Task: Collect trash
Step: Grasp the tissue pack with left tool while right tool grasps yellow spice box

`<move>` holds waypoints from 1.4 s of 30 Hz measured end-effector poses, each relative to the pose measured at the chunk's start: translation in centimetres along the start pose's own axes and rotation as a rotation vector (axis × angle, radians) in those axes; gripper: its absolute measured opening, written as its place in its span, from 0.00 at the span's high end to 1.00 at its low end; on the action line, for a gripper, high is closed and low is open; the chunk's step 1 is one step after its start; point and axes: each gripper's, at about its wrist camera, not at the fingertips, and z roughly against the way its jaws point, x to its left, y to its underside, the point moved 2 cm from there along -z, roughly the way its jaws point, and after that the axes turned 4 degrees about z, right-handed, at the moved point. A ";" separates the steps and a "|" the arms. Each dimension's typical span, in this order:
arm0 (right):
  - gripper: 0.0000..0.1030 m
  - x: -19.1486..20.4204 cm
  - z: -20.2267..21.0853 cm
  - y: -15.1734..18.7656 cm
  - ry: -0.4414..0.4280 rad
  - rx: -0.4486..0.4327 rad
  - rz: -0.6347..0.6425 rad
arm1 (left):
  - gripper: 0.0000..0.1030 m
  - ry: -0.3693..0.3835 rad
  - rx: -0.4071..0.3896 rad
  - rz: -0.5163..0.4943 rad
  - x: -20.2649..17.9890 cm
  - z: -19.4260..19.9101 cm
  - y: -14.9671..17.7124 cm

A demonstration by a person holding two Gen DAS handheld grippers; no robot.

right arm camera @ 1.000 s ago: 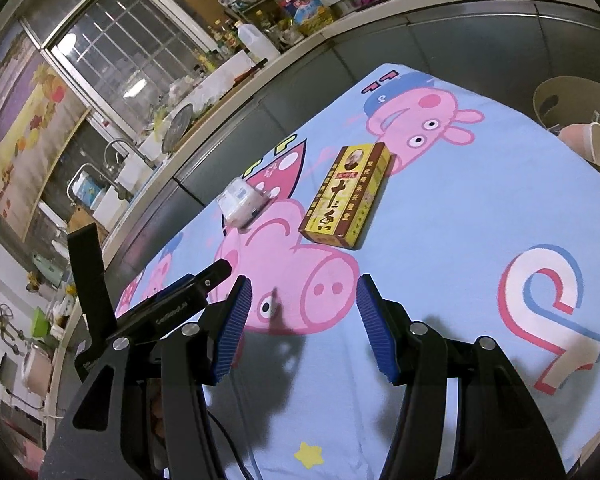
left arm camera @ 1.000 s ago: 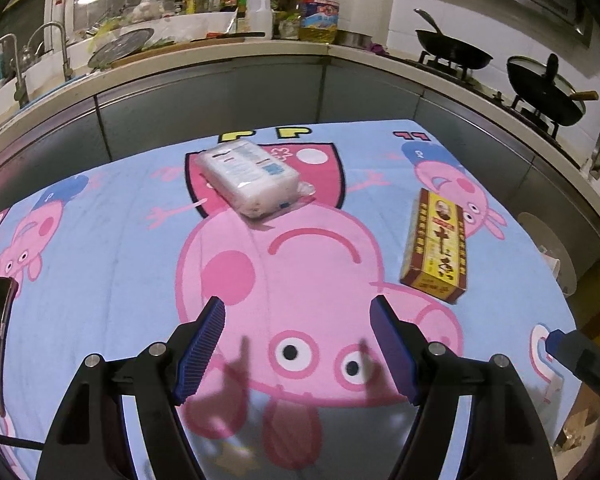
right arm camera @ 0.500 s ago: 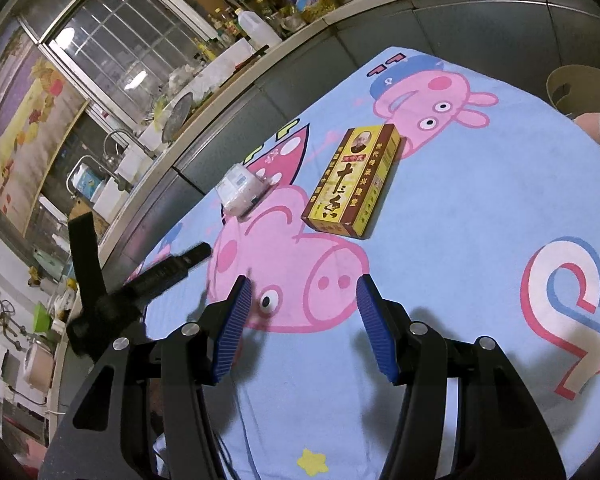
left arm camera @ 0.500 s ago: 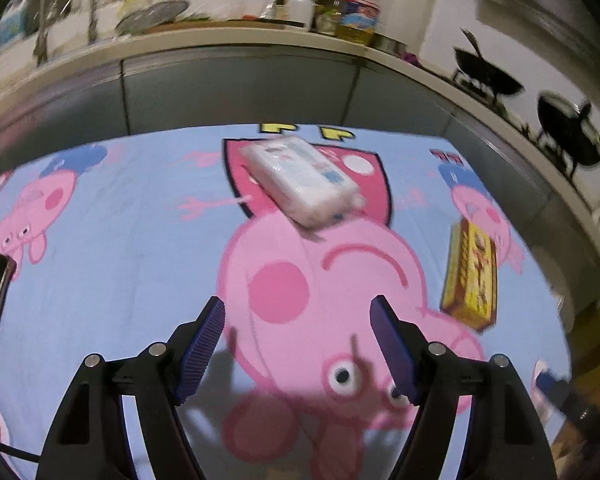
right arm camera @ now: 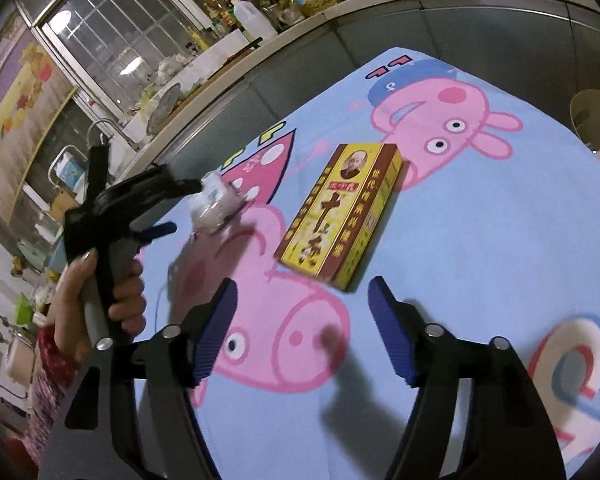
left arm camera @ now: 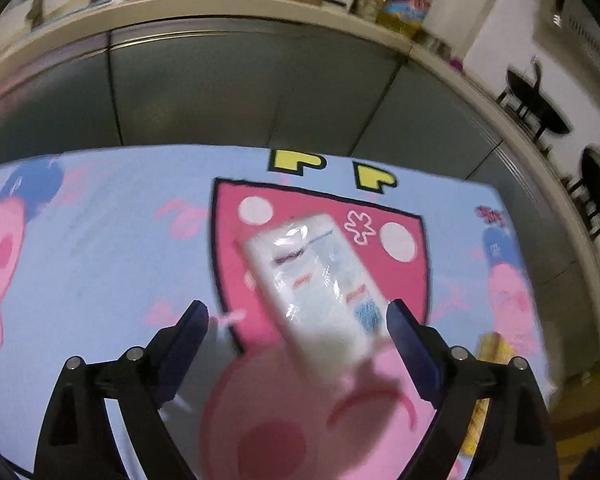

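Note:
A white plastic-wrapped tissue pack (left arm camera: 320,280) lies on the Peppa Pig cloth. My left gripper (left arm camera: 298,320) is open, its fingers reaching either side of the pack's near end; the view is blurred. In the right wrist view the pack (right arm camera: 214,204) sits at the left gripper's tips (right arm camera: 180,208). A yellow and brown box (right arm camera: 340,212) lies flat on the cloth, just beyond my right gripper (right arm camera: 300,312), which is open and empty. The box's corner also shows in the left wrist view (left arm camera: 490,352).
The cloth-covered table (right arm camera: 500,240) ends at a grey cabinet front (left arm camera: 260,92) under a cluttered counter with bottles (right arm camera: 256,20). Woks stand on a stove (left arm camera: 540,100) at the right. A beige bin (right arm camera: 596,112) stands off the table's right edge.
My left gripper has moved forward to the tissue pack, which now lies between its fingers. My right gripper has edged toward the yellow box.

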 end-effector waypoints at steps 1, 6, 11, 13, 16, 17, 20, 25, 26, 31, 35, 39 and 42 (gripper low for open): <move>0.32 -0.1 -0.4 -0.2 0.009 0.004 0.004 | 0.12 -0.032 0.018 -0.007 -0.6 -1.2 -0.3; 0.25 -0.6 -2.8 -2.1 0.056 0.015 0.016 | 0.17 -0.103 0.023 -0.030 -2.1 -3.7 -1.0; 0.18 -0.5 -6.2 -4.0 0.128 0.028 0.039 | 0.31 -0.090 -0.050 -0.097 -2.2 -3.1 0.4; 0.17 -0.1 -7.2 -4.6 0.190 0.001 0.073 | 0.36 -0.064 -0.050 -0.114 -2.0 -2.4 1.4; 0.17 1.0 -8.5 -4.6 0.275 0.006 0.178 | 0.38 -0.034 -0.044 -0.162 -2.3 -1.2 3.6; 0.20 1.3 -8.7 -4.4 0.293 0.007 0.212 | 0.38 -0.022 -0.040 -0.176 -2.4 -0.8 4.4; 0.32 1.5 -8.2 -3.5 0.268 0.007 0.258 | 0.39 0.022 -0.028 -0.219 -3.2 0.5 7.3; 0.41 1.1 -5.6 -1.4 0.212 0.024 0.268 | 0.39 0.100 0.002 -0.294 -5.1 2.5 12.3; 0.42 1.1 -4.9 -0.7 0.199 0.029 0.270 | 0.39 0.114 0.009 -0.311 -5.5 2.9 13.2; 0.43 0.2 -0.7 3.4 0.190 0.035 0.296 | 0.39 0.175 0.041 -0.381 -7.0 4.8 17.6; 0.43 -1.0 2.4 6.3 0.213 0.030 0.290 | 0.38 0.208 0.069 -0.437 -8.7 6.1 20.8; 0.41 -2.3 5.2 8.3 0.254 0.017 0.264 | 0.36 0.226 0.087 -0.480 -10.1 6.7 22.8; 0.32 -3.2 6.8 9.1 0.271 -0.008 0.241 | 0.33 0.181 0.076 -0.501 -10.9 6.6 23.4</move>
